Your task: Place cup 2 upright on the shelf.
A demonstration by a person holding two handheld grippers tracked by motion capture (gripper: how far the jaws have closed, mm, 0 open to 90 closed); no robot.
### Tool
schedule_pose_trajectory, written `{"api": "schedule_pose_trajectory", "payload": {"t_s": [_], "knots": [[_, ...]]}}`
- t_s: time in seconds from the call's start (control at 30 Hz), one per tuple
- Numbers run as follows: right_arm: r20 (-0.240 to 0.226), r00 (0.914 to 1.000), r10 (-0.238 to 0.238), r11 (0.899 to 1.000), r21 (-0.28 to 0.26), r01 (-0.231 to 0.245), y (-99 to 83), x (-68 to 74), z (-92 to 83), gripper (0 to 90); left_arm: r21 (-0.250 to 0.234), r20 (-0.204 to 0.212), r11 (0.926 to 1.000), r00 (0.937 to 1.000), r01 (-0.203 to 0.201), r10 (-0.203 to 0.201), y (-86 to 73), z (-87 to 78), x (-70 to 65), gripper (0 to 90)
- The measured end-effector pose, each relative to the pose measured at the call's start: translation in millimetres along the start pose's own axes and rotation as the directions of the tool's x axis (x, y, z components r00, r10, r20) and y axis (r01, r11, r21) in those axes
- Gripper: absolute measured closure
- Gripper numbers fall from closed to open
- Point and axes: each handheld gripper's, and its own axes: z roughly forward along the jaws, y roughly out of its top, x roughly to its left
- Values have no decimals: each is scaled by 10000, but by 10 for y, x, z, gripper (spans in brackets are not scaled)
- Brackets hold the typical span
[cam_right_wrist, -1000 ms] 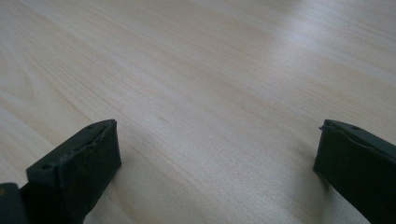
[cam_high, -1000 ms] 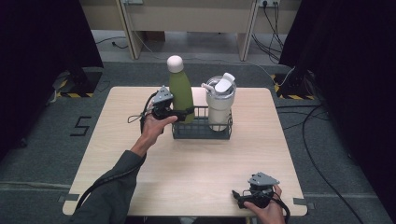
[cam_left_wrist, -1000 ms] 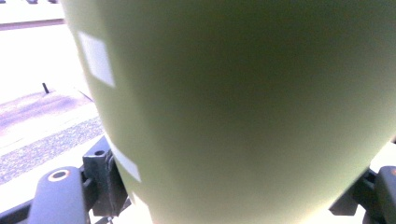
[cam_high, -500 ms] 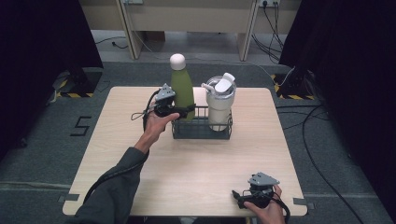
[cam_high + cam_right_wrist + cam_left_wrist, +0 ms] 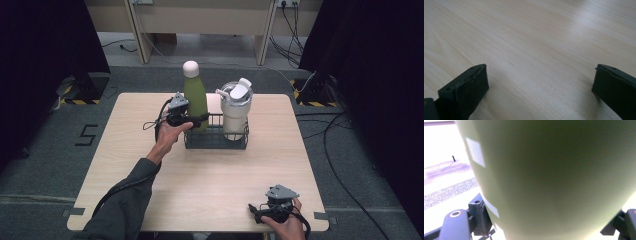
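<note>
A tall green bottle (image 5: 195,100) with a white cap stands upright at the left end of a black wire basket (image 5: 215,145). My left gripper (image 5: 194,119) is shut on the bottle's lower body, coming in from the left. In the left gripper view the green bottle (image 5: 554,180) is pressed between the two jaws. A white tumbler (image 5: 235,110) with a lid sits in the basket's right end. My right gripper (image 5: 256,212) rests near the table's front right edge, open, with bare wood between its jaws (image 5: 539,85).
The light wood table (image 5: 215,185) has open surface in front of the basket. Cables run on the floor to the right of the table. A wooden bench stands behind it, and dark curtains hang on both sides.
The left gripper and the green bottle have shifted slightly to the right. The right gripper has not moved.
</note>
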Motion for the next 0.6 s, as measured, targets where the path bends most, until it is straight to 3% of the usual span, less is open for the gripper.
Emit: {"api": "schedule_pose_trajectory", "payload": {"t_s": [0.6], "knots": [[2,10000,26,10000,9,-26,-1,3,-1,5,294,-34,9996,10000,15,-14,-189,99,6,203]]}}
